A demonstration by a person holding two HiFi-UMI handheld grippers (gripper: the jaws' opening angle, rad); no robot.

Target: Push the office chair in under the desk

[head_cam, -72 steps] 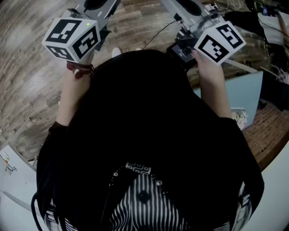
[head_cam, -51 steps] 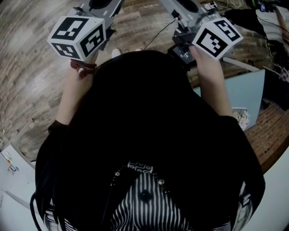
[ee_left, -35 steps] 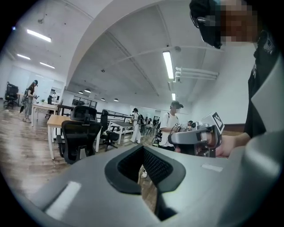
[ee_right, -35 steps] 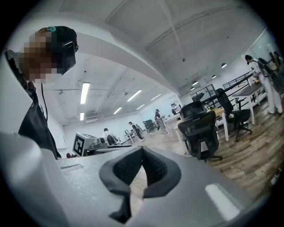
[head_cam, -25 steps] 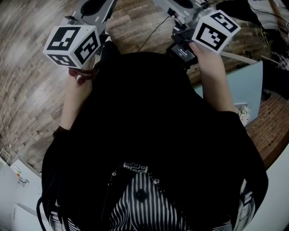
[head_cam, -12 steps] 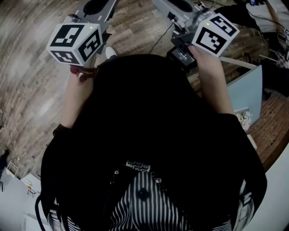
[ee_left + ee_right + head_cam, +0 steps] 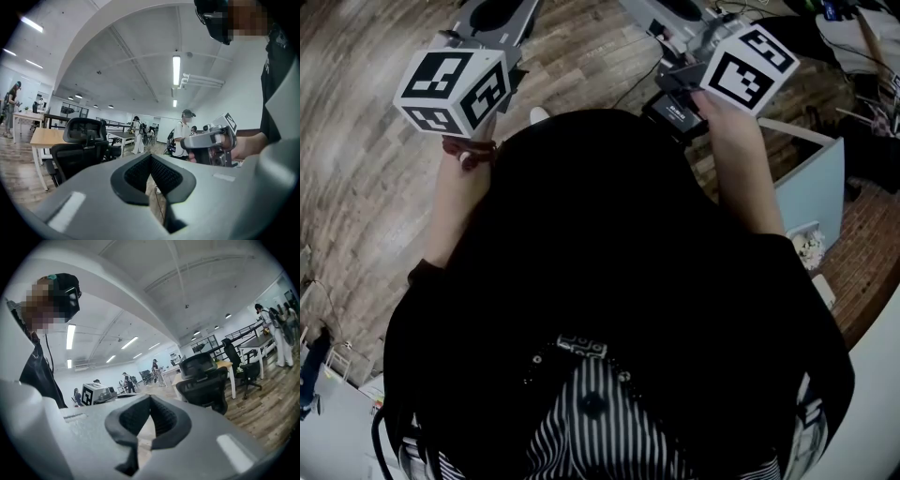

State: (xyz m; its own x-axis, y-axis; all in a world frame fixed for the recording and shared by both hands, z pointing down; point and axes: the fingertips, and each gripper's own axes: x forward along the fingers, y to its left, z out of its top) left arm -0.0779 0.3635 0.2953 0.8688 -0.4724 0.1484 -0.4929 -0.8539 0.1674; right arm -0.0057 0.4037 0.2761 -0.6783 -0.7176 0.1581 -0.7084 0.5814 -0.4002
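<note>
A black mesh office chair [image 7: 79,150] stands by a light wooden desk [image 7: 47,137] at the left of the left gripper view. The same kind of chair [image 7: 204,380] and desk [image 7: 227,364] appear right of centre in the right gripper view, some way off. My left gripper [image 7: 151,157] is shut, its black pads meeting with nothing between them. My right gripper [image 7: 150,400] is shut and empty too. In the head view both marker cubes [image 7: 455,84] [image 7: 750,66] are held out in front of the person's dark torso; the jaw tips run off the top edge.
Wood plank floor [image 7: 366,159] lies below. A pale blue panel [image 7: 811,183] stands at the right, and a dark cable [image 7: 628,86] trails ahead. Several people [image 7: 138,136] stand far back. More desks and chairs [image 7: 246,357] line the right side.
The floor has slid past under the person, and the blue panel has drifted to the right. Both grippers stay held out in front, shut and empty.
</note>
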